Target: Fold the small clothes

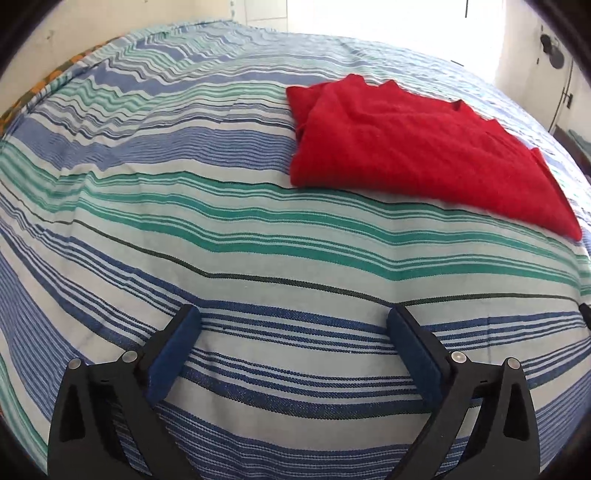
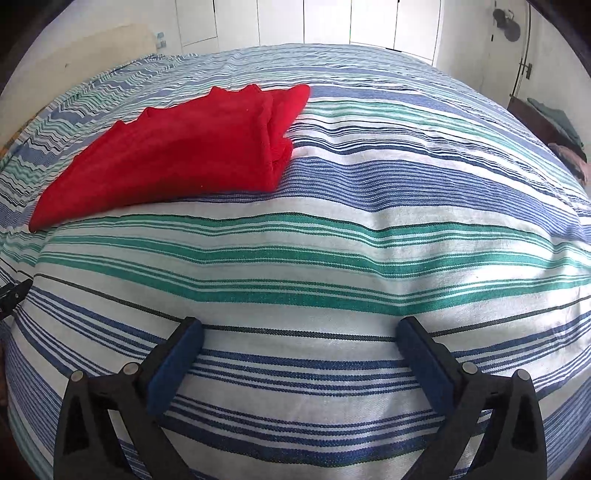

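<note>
A red garment point(image 1: 413, 151) lies folded in layers on the striped bedspread point(image 1: 221, 229), at the upper right of the left wrist view. It also shows in the right wrist view point(image 2: 177, 151) at the upper left. My left gripper point(image 1: 293, 317) is open and empty, above the bedspread, well short of the garment and to its left. My right gripper point(image 2: 301, 328) is open and empty, above the bedspread point(image 2: 369, 258), short of the garment and to its right. The edge of the other gripper shows at each view's side.
The bed with blue, green and white stripes fills both views. White closet doors point(image 2: 332, 22) stand behind the bed. A fan point(image 2: 508, 22) hangs on the wall at the right. Some clothes point(image 2: 561, 125) lie on a dark surface at the far right.
</note>
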Demonstrator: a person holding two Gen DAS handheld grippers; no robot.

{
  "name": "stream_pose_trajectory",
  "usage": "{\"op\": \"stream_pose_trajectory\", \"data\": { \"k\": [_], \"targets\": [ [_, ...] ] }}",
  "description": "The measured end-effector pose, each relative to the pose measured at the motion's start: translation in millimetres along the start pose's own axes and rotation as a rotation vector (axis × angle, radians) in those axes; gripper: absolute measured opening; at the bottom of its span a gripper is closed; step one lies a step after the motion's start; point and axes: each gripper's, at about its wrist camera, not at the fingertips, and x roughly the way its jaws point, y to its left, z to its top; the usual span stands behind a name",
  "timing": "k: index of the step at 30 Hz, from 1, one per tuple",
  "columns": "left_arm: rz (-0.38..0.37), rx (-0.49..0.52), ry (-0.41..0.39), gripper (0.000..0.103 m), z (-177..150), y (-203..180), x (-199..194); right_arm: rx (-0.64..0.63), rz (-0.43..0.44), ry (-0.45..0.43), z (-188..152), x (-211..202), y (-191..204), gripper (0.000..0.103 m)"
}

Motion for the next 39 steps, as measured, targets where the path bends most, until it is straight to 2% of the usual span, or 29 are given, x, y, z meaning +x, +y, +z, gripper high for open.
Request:
{"op": "stream_pose_trajectory", "data": {
  "k": [4, 17, 30, 33, 36, 37, 39],
  "targets": [
    [0.021, 0.004, -0.013, 0.102, -2, -3, 0, -0.003, -0.002, -0.010, -2, 1, -2, 0.103],
    [0.018, -0.002, -0.030, 0.102, -3, -4, 1, -0.009, -0.008, -0.009, 1, 15, 13, 0.103],
    [0.019, 0.000, -0.027, 0.102, -3, -4, 2, -0.012, -0.011, -0.008, 3, 18, 16, 0.103],
    [0.022, 0.001, -0.004, 0.102, 0, -4, 1, -0.010, -0.008, -0.009, 3, 17, 15, 0.103],
    [-0.026, -0.017, 0.096, 0.100, 17, 2, -3, -0.007, -0.002, -0.010, 3, 18, 15, 0.103],
    [-0.086, -0.060, 0.114, 0.100, 27, 8, -7, -0.006, 0.000, -0.011, 3, 18, 14, 0.103],
    [-0.244, -0.166, 0.072, 0.100, 51, 22, -18, -0.005, 0.003, -0.012, 3, 18, 14, 0.103]
  ]
}}
